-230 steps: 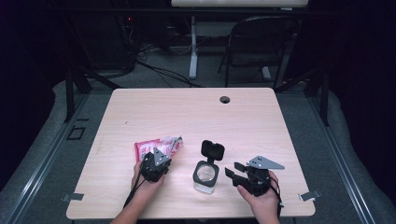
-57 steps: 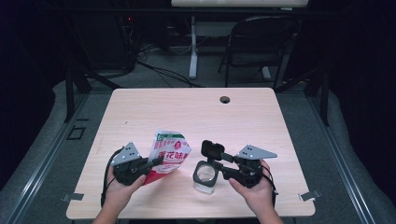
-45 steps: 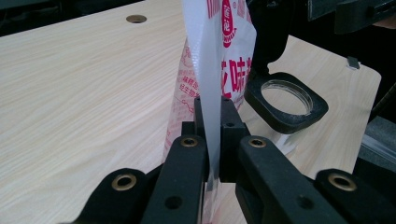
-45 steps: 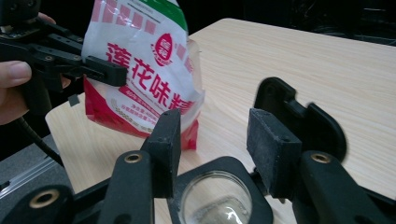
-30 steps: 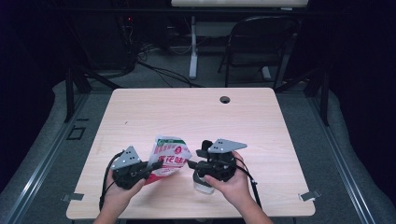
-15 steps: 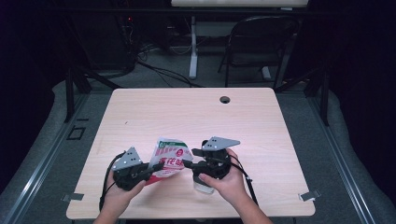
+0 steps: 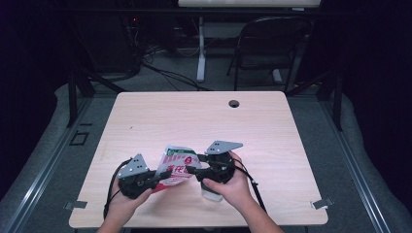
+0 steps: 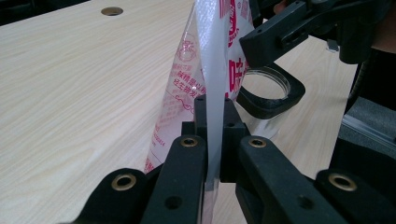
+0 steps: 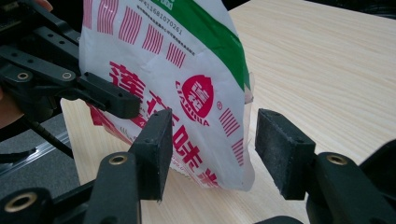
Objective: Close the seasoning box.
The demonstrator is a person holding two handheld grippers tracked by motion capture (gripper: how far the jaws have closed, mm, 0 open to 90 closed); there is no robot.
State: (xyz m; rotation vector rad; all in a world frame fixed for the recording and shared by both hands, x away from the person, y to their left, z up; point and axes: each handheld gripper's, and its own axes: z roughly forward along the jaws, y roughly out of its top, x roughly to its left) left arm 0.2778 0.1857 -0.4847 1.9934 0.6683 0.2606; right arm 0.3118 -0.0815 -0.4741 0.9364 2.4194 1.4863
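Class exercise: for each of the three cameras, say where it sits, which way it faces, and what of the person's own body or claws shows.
High view: above the person's side, facing forward and down on the table; both forearms and claws show.
Left gripper view: on the left claw, shut on the snack bag.
Right gripper view: on the right claw, open around it.
All share the bag.

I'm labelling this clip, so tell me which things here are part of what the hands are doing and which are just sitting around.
In use:
- snack bag, clamped in the left gripper
- right gripper, open around the bag's edge
- clear jar with black lid, right by the bag

Just there:
- folding chair
- floor cables
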